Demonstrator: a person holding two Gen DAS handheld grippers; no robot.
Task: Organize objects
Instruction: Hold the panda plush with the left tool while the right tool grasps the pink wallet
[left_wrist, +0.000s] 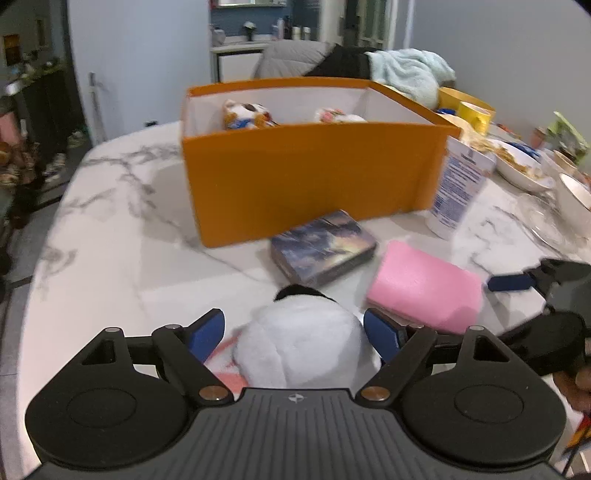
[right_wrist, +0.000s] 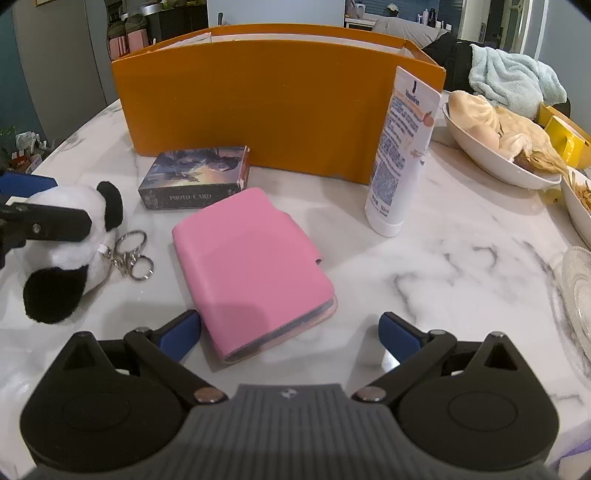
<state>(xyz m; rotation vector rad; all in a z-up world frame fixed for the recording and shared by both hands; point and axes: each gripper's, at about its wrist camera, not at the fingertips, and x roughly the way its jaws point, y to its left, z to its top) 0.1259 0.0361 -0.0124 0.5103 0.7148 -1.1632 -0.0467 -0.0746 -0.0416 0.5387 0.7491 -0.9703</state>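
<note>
I see the panda plush keychain (right_wrist: 70, 243) lying on its side on the marble, rings (right_wrist: 131, 254) splayed toward my pink wallet (right_wrist: 251, 266), which lies flat and closed. The photo card box (right_wrist: 194, 177) sits flat just before the orange box (right_wrist: 277, 103), with the lotion tube (right_wrist: 400, 155) upright by its corner

The box (right_wrist: 280, 107) is showing orange outside and white inside. The wallet (right_wrist: 251, 266) is showing plain pink, the panda plush (right_wrist: 70, 254) black and white, and the surface (right_wrist: 461, 266) white marble with grey veins.
</note>
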